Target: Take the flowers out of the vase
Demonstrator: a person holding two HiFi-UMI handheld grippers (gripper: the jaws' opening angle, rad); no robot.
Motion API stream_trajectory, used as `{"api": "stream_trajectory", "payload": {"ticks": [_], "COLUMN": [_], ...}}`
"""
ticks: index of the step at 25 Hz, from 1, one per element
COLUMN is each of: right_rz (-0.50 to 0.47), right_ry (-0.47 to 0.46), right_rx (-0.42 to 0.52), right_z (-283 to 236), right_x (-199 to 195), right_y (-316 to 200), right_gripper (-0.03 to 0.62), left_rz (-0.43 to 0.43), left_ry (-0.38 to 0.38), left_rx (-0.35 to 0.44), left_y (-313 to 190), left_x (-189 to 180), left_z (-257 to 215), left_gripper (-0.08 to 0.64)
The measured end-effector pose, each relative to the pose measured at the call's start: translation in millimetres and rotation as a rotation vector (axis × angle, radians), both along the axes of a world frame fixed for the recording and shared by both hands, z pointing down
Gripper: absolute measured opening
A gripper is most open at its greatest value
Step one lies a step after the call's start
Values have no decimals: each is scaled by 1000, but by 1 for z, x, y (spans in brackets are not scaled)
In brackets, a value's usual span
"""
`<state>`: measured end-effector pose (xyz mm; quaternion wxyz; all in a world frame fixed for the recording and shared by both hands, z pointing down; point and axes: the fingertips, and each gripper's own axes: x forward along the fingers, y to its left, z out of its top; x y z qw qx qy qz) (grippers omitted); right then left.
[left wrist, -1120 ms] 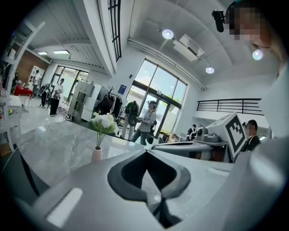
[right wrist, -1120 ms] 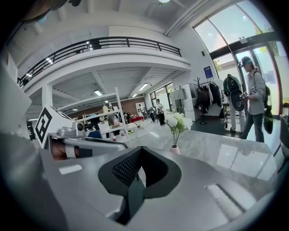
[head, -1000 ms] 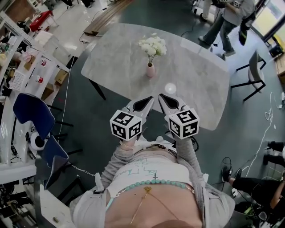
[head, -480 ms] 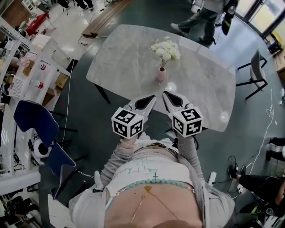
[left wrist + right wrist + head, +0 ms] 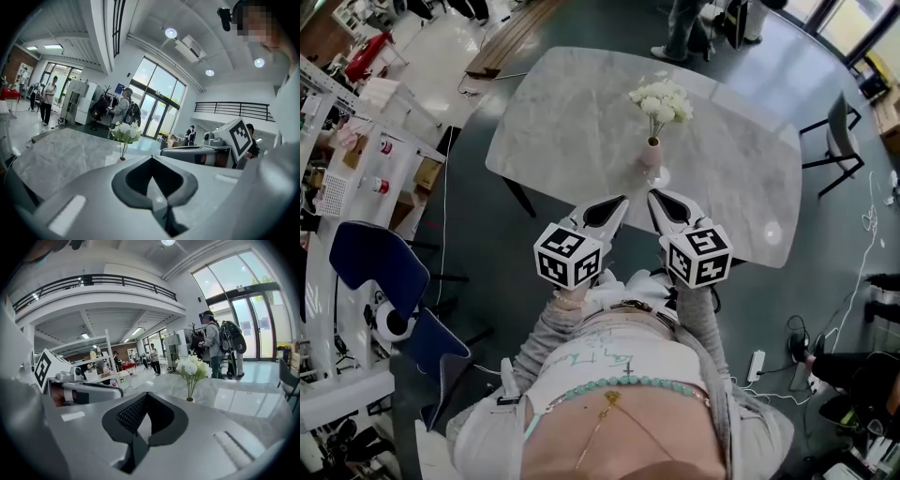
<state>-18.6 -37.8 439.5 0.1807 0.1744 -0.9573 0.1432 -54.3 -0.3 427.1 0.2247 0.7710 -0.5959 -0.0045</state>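
Observation:
A small pink vase [image 5: 652, 154] with white flowers [image 5: 661, 99] stands on the grey marble table [image 5: 572, 122], right of its middle. Both grippers hover side by side over the table's near edge, short of the vase and apart from it. My left gripper [image 5: 622, 200] is shut with nothing in it, and so is my right gripper [image 5: 653, 195]. The left gripper view shows the flowers [image 5: 125, 132] and the vase [image 5: 122, 158] just beyond the shut jaws. In the right gripper view the flowers [image 5: 191, 367] rise from the vase [image 5: 190, 399] ahead and to the right.
A blue chair [image 5: 370, 258] stands left of me and a black chair [image 5: 839, 141] at the table's right end. A person's legs [image 5: 684, 28] show beyond the far edge. Shelves [image 5: 356, 150] line the left side. Cables and a power strip [image 5: 757, 364] lie on the floor at right.
Both grippers have come forward to the table's near edge, so the vase now stands much nearer their tips. The person behind the table has walked leftwards.

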Motion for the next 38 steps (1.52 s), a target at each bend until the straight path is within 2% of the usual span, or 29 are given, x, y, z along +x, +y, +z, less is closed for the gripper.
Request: {"api": "stream_trajectory", "payload": {"ticks": [5,11,22,30,38], "right_rz": [29,11,-31,-42,-29], "right_ry": [4,9,1,9,2], "right_rx": [4,-5,-9,-15,-14], "right_z": [-1,4,-2,-5,-2], "right_x": [3,-9,-47,-42,-27], "right_y": [-9,-25,-76,-112,-136], "right_gripper": [26,26,26,26,26], "left_rz": [9,-17,-29,-16,16], "left_ry": [11,20,11,4,-5], "left_rx": [-9,-20,-20,-31,-48], "left_y": [-2,-12,-73,-117,-140], "left_x": [1,-11,-41,-35,-17], "left_z": [4,9,1,-3,6], "left_gripper": [2,2,2,2,2]}}
